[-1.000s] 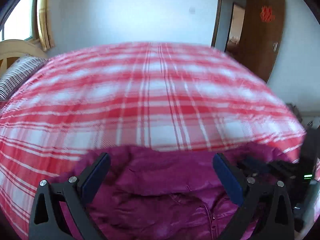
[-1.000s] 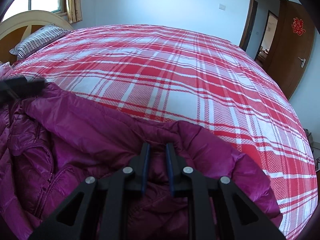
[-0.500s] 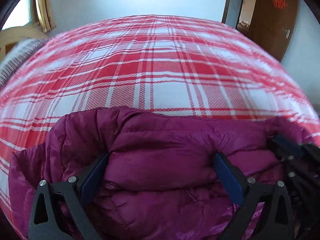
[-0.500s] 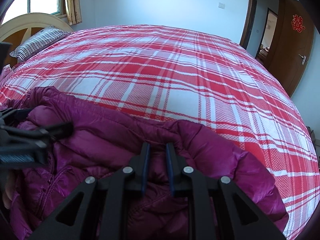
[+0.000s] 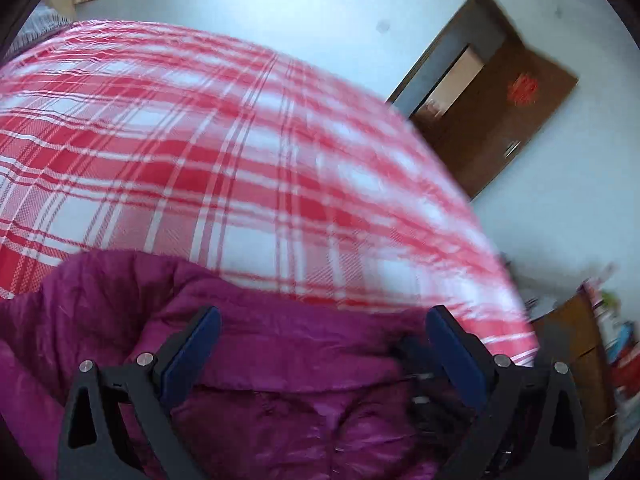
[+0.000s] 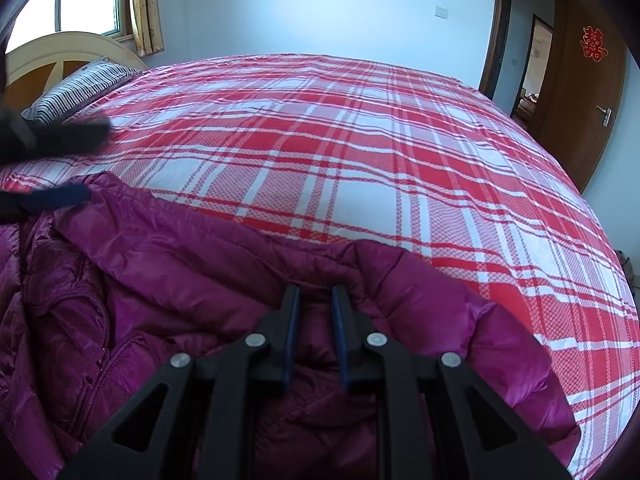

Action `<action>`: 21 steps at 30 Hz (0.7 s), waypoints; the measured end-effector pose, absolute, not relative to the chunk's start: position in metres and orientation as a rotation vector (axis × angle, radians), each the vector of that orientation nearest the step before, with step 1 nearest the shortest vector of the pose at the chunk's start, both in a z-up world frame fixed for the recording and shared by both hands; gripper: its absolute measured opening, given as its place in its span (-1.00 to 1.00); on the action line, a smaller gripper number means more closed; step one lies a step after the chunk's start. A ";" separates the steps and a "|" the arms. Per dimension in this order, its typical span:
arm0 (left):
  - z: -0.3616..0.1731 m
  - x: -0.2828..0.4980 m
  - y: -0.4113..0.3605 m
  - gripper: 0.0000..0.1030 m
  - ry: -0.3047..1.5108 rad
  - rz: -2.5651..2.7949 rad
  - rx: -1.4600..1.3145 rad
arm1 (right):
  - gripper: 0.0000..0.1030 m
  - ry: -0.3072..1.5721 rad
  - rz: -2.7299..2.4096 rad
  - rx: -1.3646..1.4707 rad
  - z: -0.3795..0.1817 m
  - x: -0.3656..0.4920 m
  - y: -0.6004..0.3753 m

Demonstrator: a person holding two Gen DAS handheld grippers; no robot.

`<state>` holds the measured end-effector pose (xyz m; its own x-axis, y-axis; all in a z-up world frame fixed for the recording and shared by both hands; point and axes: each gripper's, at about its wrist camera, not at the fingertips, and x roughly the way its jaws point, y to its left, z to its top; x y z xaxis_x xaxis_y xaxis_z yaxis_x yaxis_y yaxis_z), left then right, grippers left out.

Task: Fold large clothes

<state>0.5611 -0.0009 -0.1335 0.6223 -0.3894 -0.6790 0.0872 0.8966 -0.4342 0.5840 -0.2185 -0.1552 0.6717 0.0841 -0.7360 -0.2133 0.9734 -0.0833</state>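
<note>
1. While it lies bunched at the 6 o'clock edge of the bed, the purple down jacket covers the red plaid sheet there.
2. Right claw pinches a jacket fold, its jaws nearly together.
3. Left claw hovers spread wide above the jacket, gripping nothing.
4. A striped pillow sits at 10 o'clock.

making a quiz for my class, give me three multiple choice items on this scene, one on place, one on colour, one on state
1. Where does the puffy magenta down jacket lie?
A on the red-and-white plaid bedsheet
B on a chair
C on the floor

2. What colour are the left claw finger pads?
A yellow
B blue
C white

3. How is the right claw?
A wide open
B out of view
C shut on the jacket

Key: 1 A, the jacket rests on the sheet; 2 B, the pads show blue; 3 C, the fingers pinch a fabric fold.
</note>
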 end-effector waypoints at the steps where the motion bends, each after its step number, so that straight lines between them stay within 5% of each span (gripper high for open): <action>1: -0.144 0.566 -0.004 0.98 0.888 -0.238 -0.348 | -0.63 0.818 0.169 -0.167 -0.155 0.584 -0.219; 21: -0.178 0.579 -0.046 0.98 0.895 -0.030 0.031 | -0.62 0.822 0.152 -0.201 -0.157 0.586 -0.212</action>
<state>0.5790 -0.0461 -0.1782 0.6253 -0.0128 -0.7803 0.0386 0.9991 0.0145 0.5859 -0.2122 -0.1568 0.6715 0.0558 -0.7389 -0.2114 0.9701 -0.1190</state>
